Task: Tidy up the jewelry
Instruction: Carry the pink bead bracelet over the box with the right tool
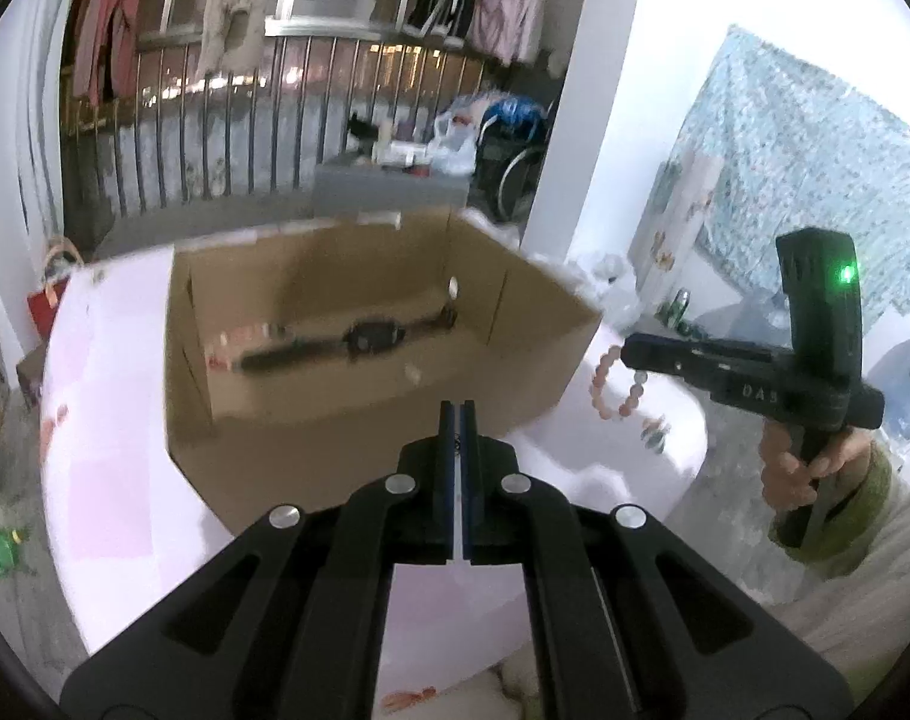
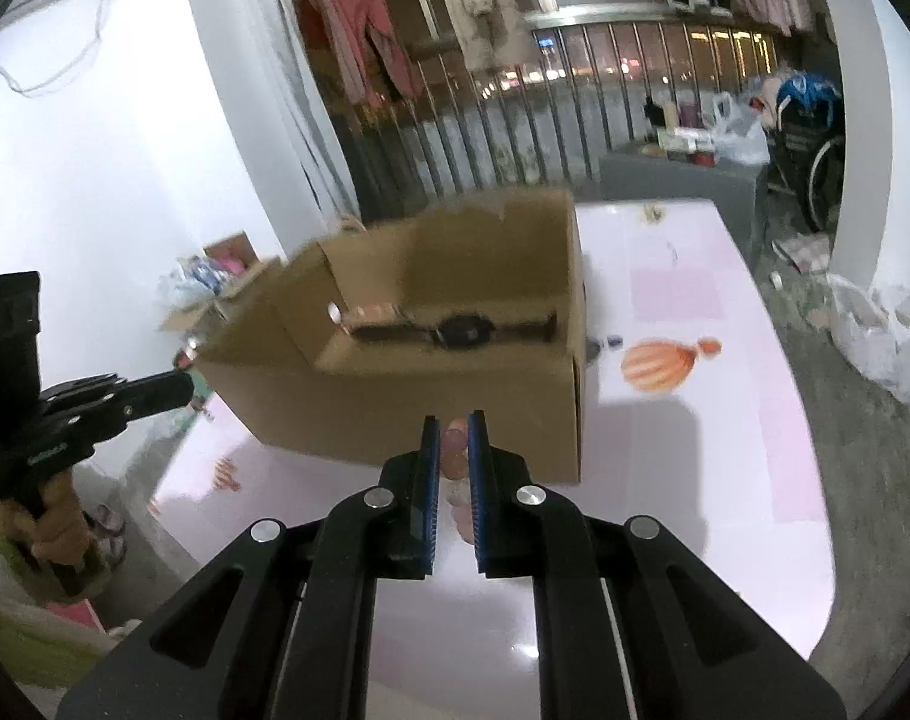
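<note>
Fingers of both grippers above a pink table, one pair gripping beads.

Left gripper [image 1: 459,414], lower centre of its view, has its pads pressed together with nothing between them. Right gripper [image 2: 453,426] pinches a pink bead bracelet [image 1: 619,381], which dangles below its tip at centre right of the left view. Cardboard box [image 2: 431,396], mid-frame, holds a black watch [image 2: 457,330]. Both grippers tilt downward over the table [image 2: 694,480].

Pink bead bracelet [image 1: 619,383], brown cardboard box [image 1: 359,396]
</note>
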The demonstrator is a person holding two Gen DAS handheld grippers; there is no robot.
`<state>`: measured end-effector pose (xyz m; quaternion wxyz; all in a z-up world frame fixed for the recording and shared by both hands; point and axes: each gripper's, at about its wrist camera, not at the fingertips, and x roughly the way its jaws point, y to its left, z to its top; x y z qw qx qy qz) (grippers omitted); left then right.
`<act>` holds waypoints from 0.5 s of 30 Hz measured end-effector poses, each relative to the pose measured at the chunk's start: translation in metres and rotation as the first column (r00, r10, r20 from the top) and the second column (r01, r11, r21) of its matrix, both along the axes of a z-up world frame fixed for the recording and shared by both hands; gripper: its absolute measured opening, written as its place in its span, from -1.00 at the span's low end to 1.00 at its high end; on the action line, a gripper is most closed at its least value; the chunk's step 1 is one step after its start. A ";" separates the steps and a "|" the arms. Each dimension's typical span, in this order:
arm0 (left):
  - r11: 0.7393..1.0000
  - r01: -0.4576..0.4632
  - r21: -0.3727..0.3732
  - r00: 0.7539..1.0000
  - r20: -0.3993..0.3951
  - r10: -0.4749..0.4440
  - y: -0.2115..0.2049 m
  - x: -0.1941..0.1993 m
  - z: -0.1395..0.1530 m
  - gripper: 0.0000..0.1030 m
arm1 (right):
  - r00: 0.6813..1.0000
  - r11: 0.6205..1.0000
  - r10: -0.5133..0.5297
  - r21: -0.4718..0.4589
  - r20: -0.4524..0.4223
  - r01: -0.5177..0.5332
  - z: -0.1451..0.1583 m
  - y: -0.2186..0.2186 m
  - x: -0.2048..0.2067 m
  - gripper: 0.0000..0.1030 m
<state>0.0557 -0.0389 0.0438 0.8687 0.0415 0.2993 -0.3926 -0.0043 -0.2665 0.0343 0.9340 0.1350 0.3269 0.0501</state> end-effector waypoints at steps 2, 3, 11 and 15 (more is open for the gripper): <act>1.000 -0.003 -0.010 0.999 0.049 0.004 0.001 0.001 0.019 -0.99 | 0.999 1.000 0.014 0.014 0.042 -0.015 0.018 -0.003 -0.001 -0.81; 1.000 -0.009 -0.013 0.997 0.072 0.009 0.001 0.003 0.027 -0.99 | 0.998 1.000 0.023 0.018 0.067 -0.025 0.028 -0.004 0.000 -0.81; 0.995 -0.078 0.060 0.991 0.116 0.070 -0.015 0.056 0.048 -0.99 | 0.982 0.993 0.116 0.016 0.151 -0.120 0.067 -0.017 0.049 -0.81; 0.979 -0.114 0.167 0.993 0.016 0.113 -0.028 0.103 0.019 -0.99 | 0.988 0.990 0.143 0.000 0.061 -0.144 0.048 -0.021 0.095 -0.81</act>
